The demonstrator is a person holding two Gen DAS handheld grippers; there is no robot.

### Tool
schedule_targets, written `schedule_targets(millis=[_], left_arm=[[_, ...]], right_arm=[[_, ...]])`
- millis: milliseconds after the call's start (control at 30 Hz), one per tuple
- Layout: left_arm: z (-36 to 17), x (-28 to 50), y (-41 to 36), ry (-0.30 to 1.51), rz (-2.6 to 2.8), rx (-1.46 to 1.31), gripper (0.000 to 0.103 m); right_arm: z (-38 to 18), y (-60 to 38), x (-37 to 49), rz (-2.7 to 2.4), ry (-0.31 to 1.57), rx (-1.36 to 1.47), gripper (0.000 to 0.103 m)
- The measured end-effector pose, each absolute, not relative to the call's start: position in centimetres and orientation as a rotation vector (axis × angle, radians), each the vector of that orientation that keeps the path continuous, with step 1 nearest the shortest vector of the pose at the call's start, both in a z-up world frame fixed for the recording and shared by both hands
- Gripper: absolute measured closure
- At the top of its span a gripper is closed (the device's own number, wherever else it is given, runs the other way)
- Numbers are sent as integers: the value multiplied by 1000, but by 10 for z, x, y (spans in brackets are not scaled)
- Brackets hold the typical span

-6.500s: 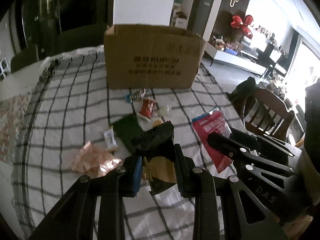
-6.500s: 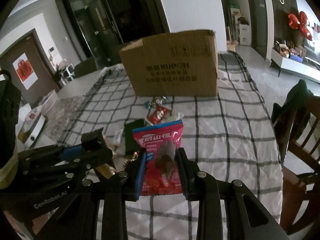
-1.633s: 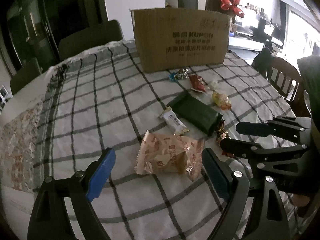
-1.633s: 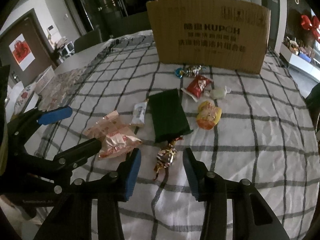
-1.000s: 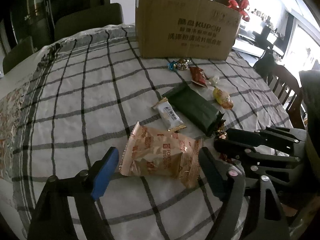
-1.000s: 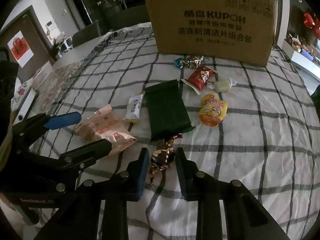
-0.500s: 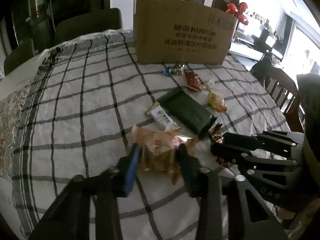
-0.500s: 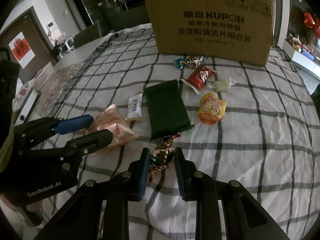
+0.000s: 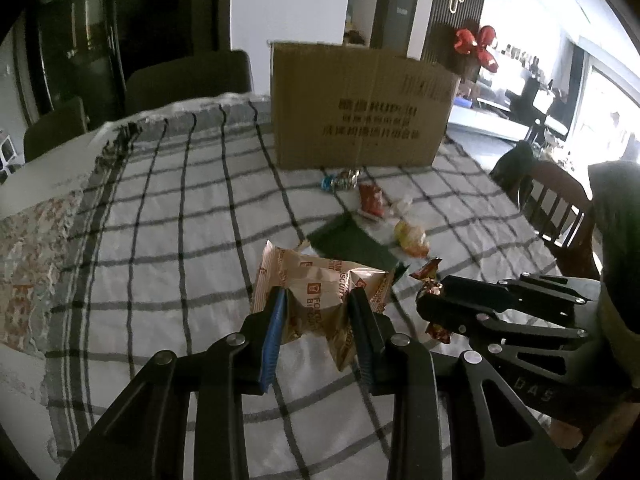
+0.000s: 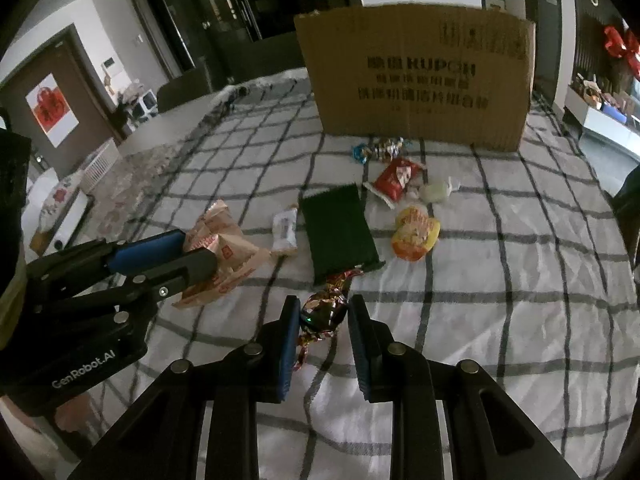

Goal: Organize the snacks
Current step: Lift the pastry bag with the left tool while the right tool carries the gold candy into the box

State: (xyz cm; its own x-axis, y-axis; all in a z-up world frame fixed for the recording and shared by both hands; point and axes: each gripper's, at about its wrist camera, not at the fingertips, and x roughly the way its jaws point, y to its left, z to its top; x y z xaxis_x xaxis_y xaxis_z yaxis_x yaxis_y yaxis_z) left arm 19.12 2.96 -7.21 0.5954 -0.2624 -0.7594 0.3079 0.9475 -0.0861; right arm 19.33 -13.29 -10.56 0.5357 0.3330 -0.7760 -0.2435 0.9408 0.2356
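Here, the checked cloth (image 10: 520, 280) spreads under everything, with the cardboard box (image 10: 416, 80) standing at 12 o'clock at its far end. A wooden chair (image 9: 556, 200) sits off the table edge at 2 o'clock in my left view.

My left gripper (image 9: 318, 308) is clenched on the biscuit bag (image 9: 320, 288), its pale copper foil crumpled between the pads and raised off the cloth. In my right view that bag (image 10: 224, 248) shows at 9 o'clock, pinched at its near end.

The green pack (image 10: 338, 232) lies flat at centre, its near end at 12 o'clock from my right fingers. Just left of it lies a small white bar (image 10: 285, 228). At 1 o'clock sits a yellow pouch (image 10: 416, 232), with a red packet (image 10: 396, 178) beyond it and a pale wrapped sweet (image 10: 436, 190) beside that. A cluster of foil candies (image 10: 380, 148) lies just before the box.

My right gripper (image 10: 323, 312) is closed on a foil candy (image 10: 322, 310), the shiny twisted wrapper squeezed between both pads, just near the green pack's corner.
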Motion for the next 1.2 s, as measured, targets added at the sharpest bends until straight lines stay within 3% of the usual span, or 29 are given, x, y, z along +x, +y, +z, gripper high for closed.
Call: schedule_targets(millis=[1200], left_arm=[[58,263,-19,573,-336,41,72]], right_arm=[[43,-191,249,268,548,133,77]])
